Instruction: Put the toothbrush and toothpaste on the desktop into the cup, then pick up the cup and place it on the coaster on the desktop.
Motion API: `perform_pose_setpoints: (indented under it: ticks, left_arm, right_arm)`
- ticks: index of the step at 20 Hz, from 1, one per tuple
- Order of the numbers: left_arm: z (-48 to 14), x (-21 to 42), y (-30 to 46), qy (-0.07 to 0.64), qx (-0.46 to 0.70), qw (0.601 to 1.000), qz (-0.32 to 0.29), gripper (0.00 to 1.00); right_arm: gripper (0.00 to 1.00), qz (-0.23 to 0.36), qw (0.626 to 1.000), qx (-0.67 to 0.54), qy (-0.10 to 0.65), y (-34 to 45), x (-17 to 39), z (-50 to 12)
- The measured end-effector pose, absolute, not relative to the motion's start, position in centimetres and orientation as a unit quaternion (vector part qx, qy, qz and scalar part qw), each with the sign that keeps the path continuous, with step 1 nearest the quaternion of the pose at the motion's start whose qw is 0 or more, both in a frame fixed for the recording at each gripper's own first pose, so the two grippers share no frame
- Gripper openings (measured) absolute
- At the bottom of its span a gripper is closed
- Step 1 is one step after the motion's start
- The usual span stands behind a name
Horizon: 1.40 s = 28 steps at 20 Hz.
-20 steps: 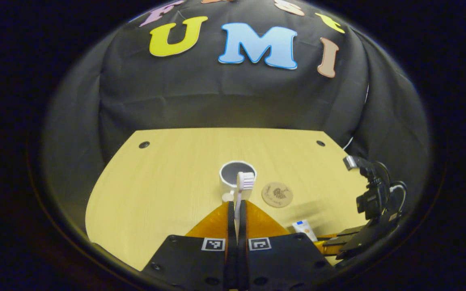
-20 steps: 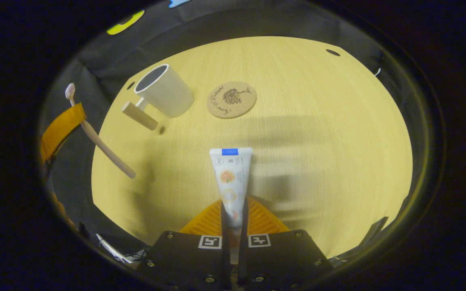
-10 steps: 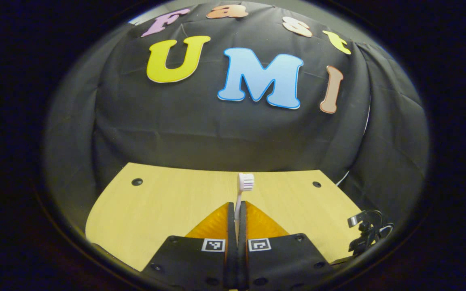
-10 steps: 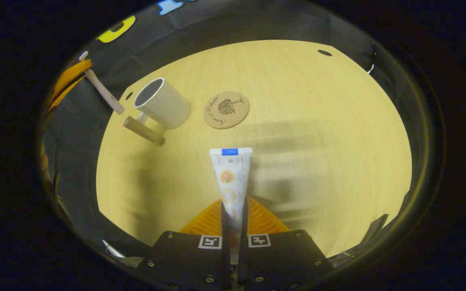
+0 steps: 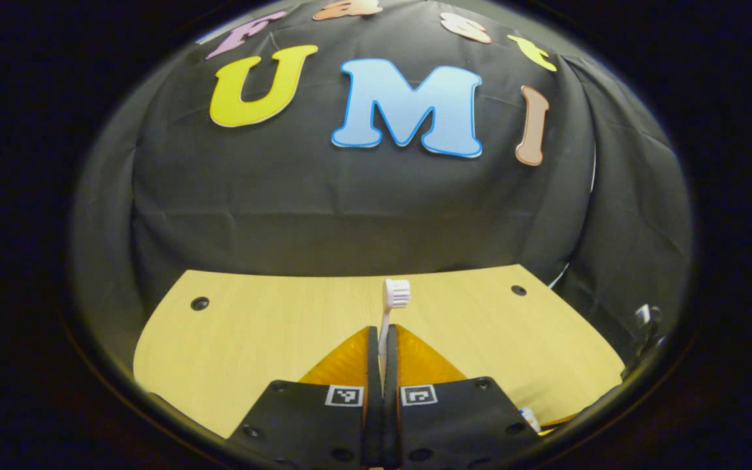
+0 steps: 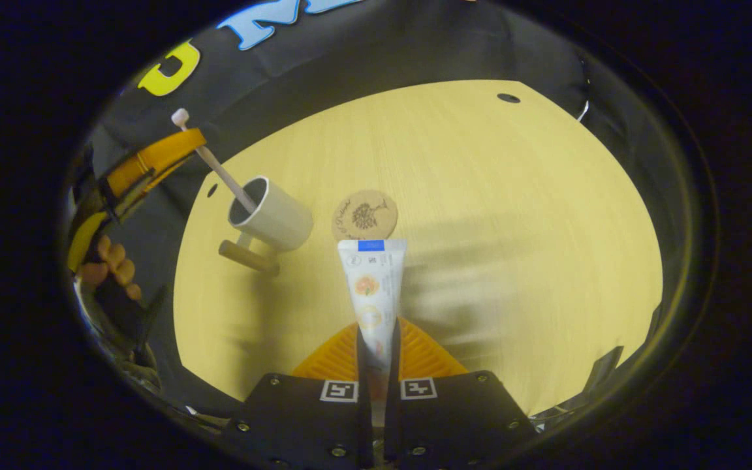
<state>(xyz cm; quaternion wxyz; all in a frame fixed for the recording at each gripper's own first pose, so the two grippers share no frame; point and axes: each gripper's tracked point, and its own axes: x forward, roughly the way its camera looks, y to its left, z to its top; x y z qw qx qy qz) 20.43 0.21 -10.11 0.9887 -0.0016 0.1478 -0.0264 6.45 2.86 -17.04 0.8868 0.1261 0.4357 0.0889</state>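
Toothbrush [image 6: 216, 166], clamped in my left tongs [image 6: 154, 160], slants handle-first into the white cup [image 6: 271, 215] on the counter [image 6: 480, 196], so pushing sideways could tip it, while my right tongs [image 6: 376, 346] pinch the toothpaste [image 6: 374, 287] aloft.

toothbrush [image 6: 214, 163] handle end moved: 1 s ago it hung off the desk edge, well left of the cup [image 6: 273, 215]; 0.5 s ago it was near the cup's rim; now it's down inside the cup mouth, head tilted up-left. left gripper [image 6: 154, 156] carrying it rose and closed in on the cup; a hand [image 6: 109, 264] now shows below it. toothpaste [image 6: 373, 294] lifted with the right gripper [image 6: 376, 349]: its tail end now overlaps the coaster [image 6: 364, 214] beside the cup.
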Motion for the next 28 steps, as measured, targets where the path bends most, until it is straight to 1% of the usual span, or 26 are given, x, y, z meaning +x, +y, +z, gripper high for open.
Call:
perform_pose_setpoints:
  ticks: [4,9,12,14,16,19,20,21,23,25,28]
  left_arm:
    - [-13.5,21.4,0.7,0.176,0.011,0.984,-0.020,0.06]
    - [-16.0,21.6,1.3,0.201,0.012,0.980,-0.013,0.07]
    - [-16.4,21.7,1.4,0.204,0.011,0.979,-0.014,0.07]
    - [-16.5,21.7,1.4,0.204,0.011,0.979,-0.015,0.11]
    - [-16.6,21.6,1.4,0.203,0.008,0.979,-0.023,0.11]
    - [-16.5,20.9,1.2,0.207,0.012,0.978,-0.032,0.36]
    - [-16.4,20.7,1.3,0.205,0.011,0.978,-0.034,0.37]
    - [-16.3,20.5,1.4,0.205,0.009,0.978,-0.034,0.36]
    - [-15.9,19.9,1.9,0.201,0.006,0.979,-0.033,0.43]
    - [-15.6,19.1,2.4,0.199,0.006,0.979,-0.032,0.40]
    - [-15.0,18.1,3.8,0.194,0.007,0.981,-0.025,0.45]
  right_arm:
    - [0.09,0.092,0.897,0.146,0.407,3.1,7.8,-13.8]
    - [0.09,0.102,0.907,0.156,0.377,3.9,9.8,-10.8]
    - [0.09,0.109,0.909,0.158,0.370,4.8,10.5,-9.8]
    - [0.09,0.114,0.909,0.160,0.368,5.5,11.2,-9.5]
    - [0.09,0.122,0.908,0.162,0.365,6.3,11.9,-9.0]
    - [0.09,0.132,0.916,0.163,0.343,7.5,13.9,-7.7]
    - [0.09,0.136,0.919,0.166,0.332,8.0,14.7,-7.0]
    - [0.09,0.139,0.921,0.172,0.321,8.5,15.6,-6.2]
    - [0.09,0.148,0.924,0.189,0.299,9.7,17.3,-4.9]
    - [0.09,0.155,0.925,0.207,0.280,10.8,18.1,-3.9]
    - [0.09,0.163,0.924,0.227,0.262,12.6,19.5,-3.2]
